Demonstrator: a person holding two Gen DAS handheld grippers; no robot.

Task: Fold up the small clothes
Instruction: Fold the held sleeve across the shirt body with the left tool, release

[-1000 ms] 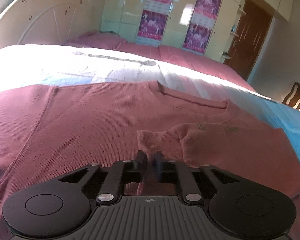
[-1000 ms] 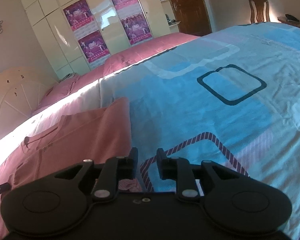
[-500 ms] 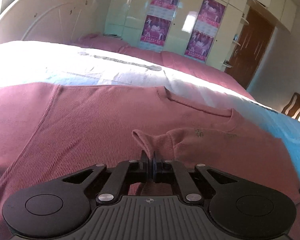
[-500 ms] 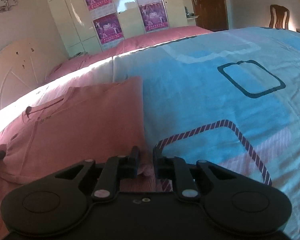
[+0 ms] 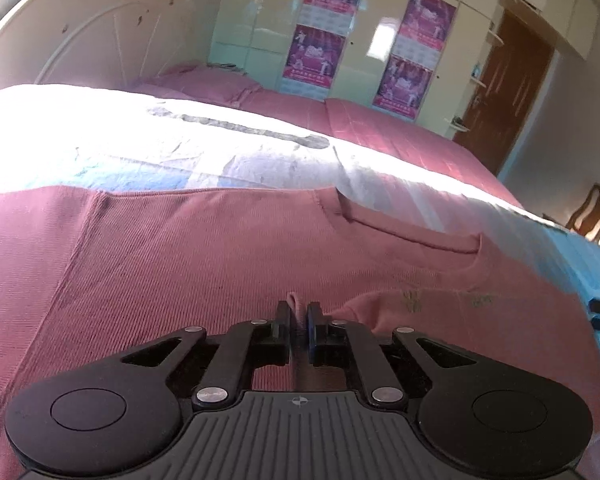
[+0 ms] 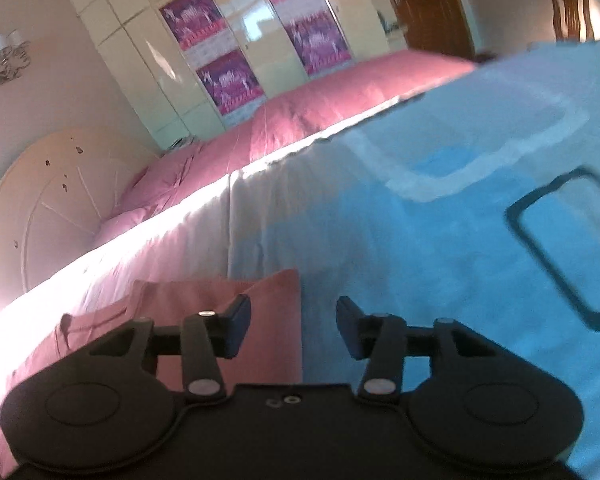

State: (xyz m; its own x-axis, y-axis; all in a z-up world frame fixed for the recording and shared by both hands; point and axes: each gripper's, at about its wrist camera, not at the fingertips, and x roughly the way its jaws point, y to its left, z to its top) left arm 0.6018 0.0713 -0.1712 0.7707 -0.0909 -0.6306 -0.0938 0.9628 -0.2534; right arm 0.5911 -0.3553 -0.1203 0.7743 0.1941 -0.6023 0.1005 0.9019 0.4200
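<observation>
Bedroom with a big bed (image 6: 440, 240), blue quilt on it, pink shirt (image 5: 180, 272) spread flat on top. Left gripper (image 5: 299, 318) angles down, jaws opening a hair, still pinching a shirt fold. Right gripper (image 6: 293, 326) is opening over the shirt's edge, nothing between the jaws. Only the left view shows the collar (image 5: 412, 232).

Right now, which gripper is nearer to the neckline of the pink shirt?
Left. The left gripper pinches a fold of the pink shirt just short of the neckline; the right gripper, jaws opening and empty, hovers at the shirt's side edge.
</observation>
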